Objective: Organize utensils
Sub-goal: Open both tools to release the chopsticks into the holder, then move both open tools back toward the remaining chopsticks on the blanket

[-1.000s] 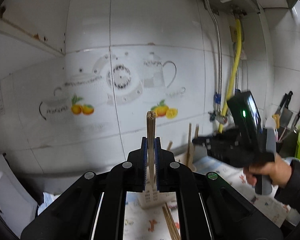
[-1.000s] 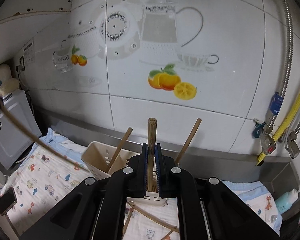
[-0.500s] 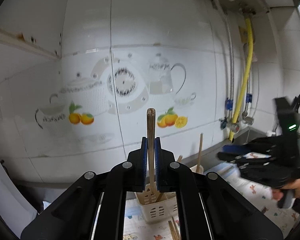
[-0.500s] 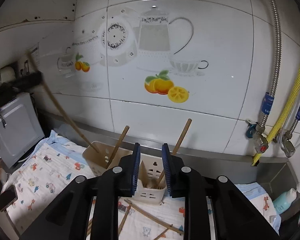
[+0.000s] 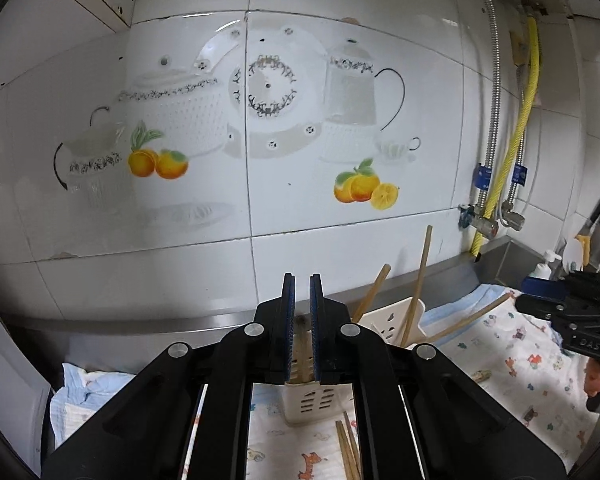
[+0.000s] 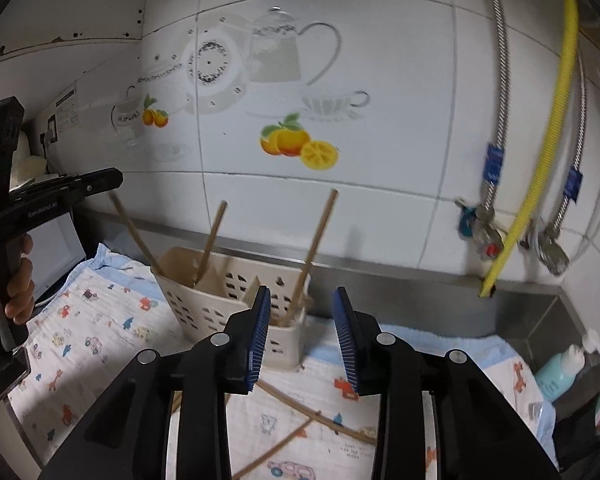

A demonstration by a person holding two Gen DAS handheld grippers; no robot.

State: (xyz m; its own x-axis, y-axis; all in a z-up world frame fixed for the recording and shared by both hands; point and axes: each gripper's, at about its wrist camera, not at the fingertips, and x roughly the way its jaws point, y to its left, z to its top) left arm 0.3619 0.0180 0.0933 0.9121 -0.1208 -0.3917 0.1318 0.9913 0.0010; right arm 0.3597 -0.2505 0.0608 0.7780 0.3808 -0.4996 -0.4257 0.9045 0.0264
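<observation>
- the left gripper (image 5: 300, 280) is nearly closed, with only a thin slit between its blue pads.
- a blurred chopstick (image 5: 300, 344) shows low in that slit, pointing down into the holder (image 5: 388, 320). i can't tell whether the pads still pinch it.
- the right gripper (image 6: 302, 292) has just been opening. its jaws stand moderately apart with nothing between them.
- the cream slotted holder stands on the surface against the tiled wall (image 6: 380, 140), just beyond the right gripper's tips.
- a few upright chopsticks (image 6: 316, 248) lean in the holder's compartments.
- loose chopsticks (image 6: 292, 400) lie crossed on the printed cloth (image 6: 92, 320) in front of the holder, under the right gripper.
- a hand (image 6: 18, 288) grips the left gripper's handle at the left edge of the right wrist view.
</observation>
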